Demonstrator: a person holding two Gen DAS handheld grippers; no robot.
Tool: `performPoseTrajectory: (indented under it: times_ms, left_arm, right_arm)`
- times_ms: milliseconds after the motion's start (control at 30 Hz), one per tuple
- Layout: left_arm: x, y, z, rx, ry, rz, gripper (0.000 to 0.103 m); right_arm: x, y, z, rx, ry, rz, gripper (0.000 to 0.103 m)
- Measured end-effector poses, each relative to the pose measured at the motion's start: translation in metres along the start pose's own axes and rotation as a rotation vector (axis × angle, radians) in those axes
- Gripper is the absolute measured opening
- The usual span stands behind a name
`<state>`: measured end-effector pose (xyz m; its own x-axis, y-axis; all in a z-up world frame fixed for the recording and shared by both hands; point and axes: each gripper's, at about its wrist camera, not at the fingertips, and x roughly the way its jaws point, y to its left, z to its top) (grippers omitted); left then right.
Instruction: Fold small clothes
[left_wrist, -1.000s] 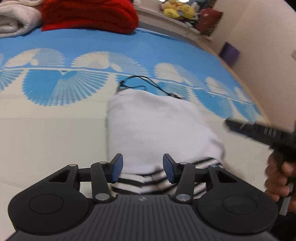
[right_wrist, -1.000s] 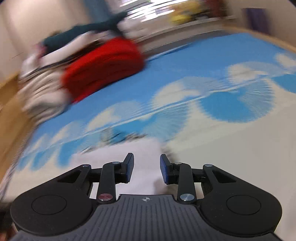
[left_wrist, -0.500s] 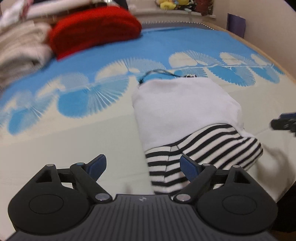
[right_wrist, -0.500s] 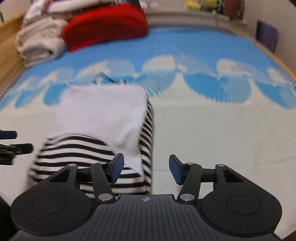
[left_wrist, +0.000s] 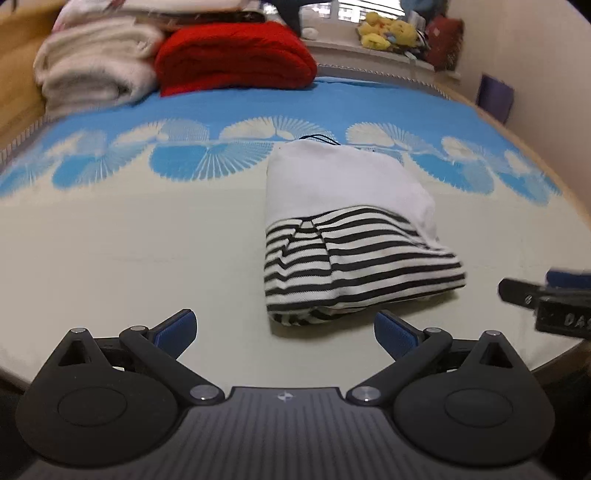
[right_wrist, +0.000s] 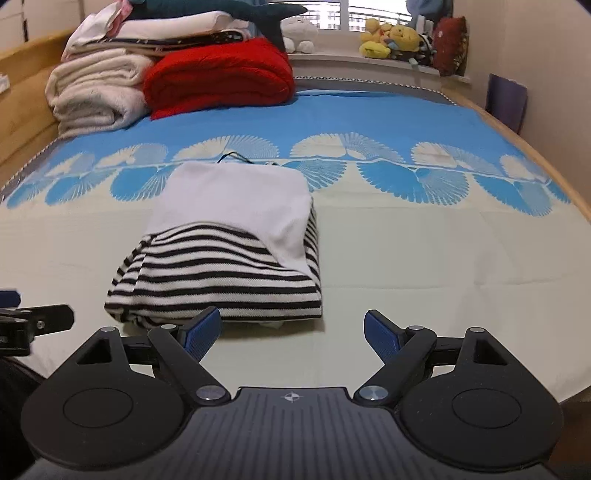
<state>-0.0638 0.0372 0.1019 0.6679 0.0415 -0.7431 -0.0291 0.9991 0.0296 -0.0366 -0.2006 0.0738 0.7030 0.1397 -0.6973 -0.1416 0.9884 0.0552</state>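
Observation:
A small folded garment (left_wrist: 343, 225), white on top with black and white stripes at the near end, lies on the bed; it also shows in the right wrist view (right_wrist: 229, 251). A thin black cord (left_wrist: 319, 139) pokes out at its far edge. My left gripper (left_wrist: 284, 330) is open and empty, just in front of the garment's near edge, not touching it. My right gripper (right_wrist: 291, 330) is open and empty, in front of the garment's near right corner. Each gripper shows at the edge of the other's view.
The bed cover (right_wrist: 424, 258) is cream near me and blue with fan patterns farther off. A red folded blanket (right_wrist: 218, 79) and cream folded blankets (right_wrist: 94, 94) are stacked at the far left. Plush toys (right_wrist: 384, 42) sit on the window sill. A wall runs along the right.
Both grippers have opened wide and pulled back from the garment. The garment now lies folded on the bed, free of both. The views have steadied.

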Motion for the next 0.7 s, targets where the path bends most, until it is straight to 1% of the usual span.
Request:
performPoseTrajectory:
  times_ms: [67,133,233,333,433,700]
  left_arm:
    - [0.006,-0.006,0.0,0.027,-0.012,0.003,0.103]
    - [0.012,-0.009,0.0,0.032,-0.008,-0.01,0.103]
    - [0.02,-0.013,-0.001,0.029,-0.012,-0.009,0.103]
    - [0.02,-0.014,0.001,0.016,-0.023,-0.016,0.103]
    - [0.019,-0.011,0.002,-0.013,-0.029,-0.031,0.103]
    - [0.021,-0.006,0.007,-0.045,-0.035,-0.032,0.103]
  right_arm:
    - [0.003,0.002,0.0,-0.016,0.004,-0.003,0.086]
    - [0.006,0.003,0.001,-0.024,0.002,-0.017,0.086]
    - [0.008,0.0,0.001,-0.002,0.0,-0.023,0.086]
    - [0.007,0.0,0.0,0.011,-0.002,-0.013,0.086]
    - [0.004,0.002,0.0,-0.002,-0.016,-0.005,0.085]
    - [0.003,0.002,0.004,0.003,-0.041,0.002,0.086]
